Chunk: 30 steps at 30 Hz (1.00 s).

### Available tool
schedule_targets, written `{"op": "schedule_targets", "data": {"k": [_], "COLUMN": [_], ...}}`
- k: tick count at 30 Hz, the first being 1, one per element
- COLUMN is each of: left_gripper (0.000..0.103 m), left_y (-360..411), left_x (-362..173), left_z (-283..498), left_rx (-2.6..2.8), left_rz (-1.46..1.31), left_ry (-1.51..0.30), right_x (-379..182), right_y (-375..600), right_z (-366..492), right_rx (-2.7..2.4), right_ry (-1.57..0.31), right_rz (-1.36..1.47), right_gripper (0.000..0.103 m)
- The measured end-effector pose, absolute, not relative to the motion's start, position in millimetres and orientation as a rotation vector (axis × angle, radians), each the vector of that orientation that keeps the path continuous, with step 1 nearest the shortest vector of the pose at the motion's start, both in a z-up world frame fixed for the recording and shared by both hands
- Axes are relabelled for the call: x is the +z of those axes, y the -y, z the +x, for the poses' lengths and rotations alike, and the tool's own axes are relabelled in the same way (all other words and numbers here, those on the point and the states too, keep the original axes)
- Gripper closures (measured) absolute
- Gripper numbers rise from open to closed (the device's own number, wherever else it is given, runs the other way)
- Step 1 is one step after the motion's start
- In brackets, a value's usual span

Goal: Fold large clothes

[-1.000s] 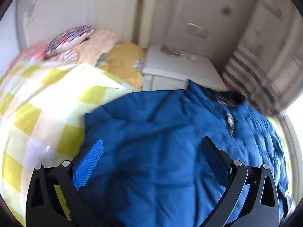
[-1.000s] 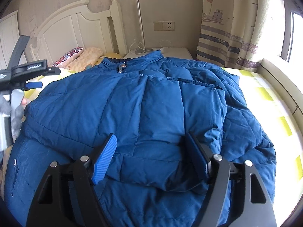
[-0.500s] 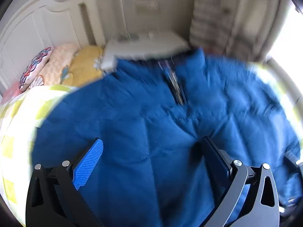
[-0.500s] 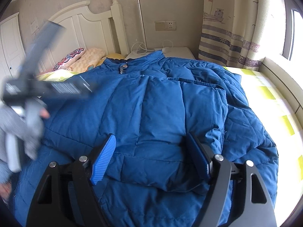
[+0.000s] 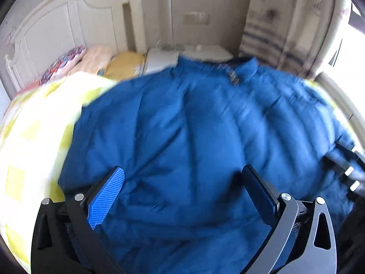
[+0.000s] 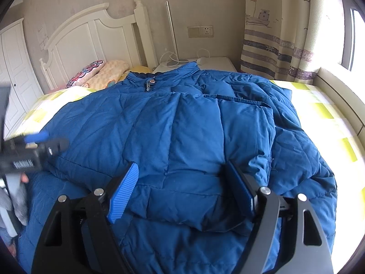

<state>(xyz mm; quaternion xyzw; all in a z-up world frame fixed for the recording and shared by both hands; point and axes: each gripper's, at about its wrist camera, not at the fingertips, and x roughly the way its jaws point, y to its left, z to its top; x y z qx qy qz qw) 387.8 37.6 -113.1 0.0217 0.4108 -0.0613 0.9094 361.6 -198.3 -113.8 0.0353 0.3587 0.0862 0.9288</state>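
Now, left to right across the bed, every place taken from the jacket:

Quilt: the yellow-checked quilt (image 6: 324, 111) covers the bed and shows on both sides of the jacket.

Left gripper: the left gripper (image 5: 182, 189) hangs over the jacket's left half; its jaws stand wide apart with nothing caught in them, only blue cloth below. Its view is smeared, so I cannot tell whether the pads touch the cloth.

Jacket: the blue padded jacket (image 6: 182, 125) lies spread on the quilt, collar and zip towards the headboard (image 6: 86, 34), hem nearest the cameras. One panel already lies folded over the middle, its free edge to the right of the zip.

Right gripper: the right gripper (image 6: 182, 182) sits low over the near end of that folded panel, jaws well apart and straddling a swell of padding. The pads do not seem to pinch it, so I judge it empty.

Step in hand: probably bringing the left side or sleeve in over the middle.

How to do it well: take the left edge deep in the jaws, since puffy cloth slips; lift it clear before carrying it across; lay it level with the folded panel; let the right gripper pin the middle so the jacket does not drag over the quilt.
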Motion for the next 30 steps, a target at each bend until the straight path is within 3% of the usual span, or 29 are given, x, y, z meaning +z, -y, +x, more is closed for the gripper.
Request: {"op": "schedule_targets", "data": {"k": [8, 15, 17, 19, 20, 25, 30], "left_gripper": [0.004, 0.004, 0.004, 0.004, 0.004, 0.004, 0.004], "left_y": [-33.0, -38.1, -38.9, -39.7, -40.7, -41.8, -42.2], "left_x": [-124.4, -124.1, -123.5, -123.6, -123.5, -122.9, -123.1], "left_z": [384.5, 384.1, 383.2, 382.5, 382.0, 383.5, 383.3], "left_rx": [-0.128, -0.138, -0.141, -0.145, -0.148, -0.152, -0.153], "left_rz": [0.065, 0.047, 0.043, 0.037, 0.032, 0.025, 0.023], "left_ry": [-0.816, -0.811, -0.809, -0.807, -0.806, -0.806, -0.806], "right_x": [-111.4, -76.7, -80.8, -85.3, -83.4, -64.8, -73.2], "right_y": [198.0, 246.4, 238.9, 225.0, 215.7, 197.3, 194.5], "right_z": [358.0, 298.9, 304.3, 314.0, 316.1, 316.9, 368.9], "right_rx": [0.175, -0.042, -0.033, -0.003, 0.011, 0.059, 0.002], "right_ry": [-0.703, -0.287, -0.316, -0.369, -0.369, -0.325, -0.522], "right_rz": [0.075, 0.272, 0.227, 0.171, 0.132, 0.076, 0.008], "right_gripper": [0.023, 0.025, 0.025, 0.039, 0.041, 0.040, 0.029]}}
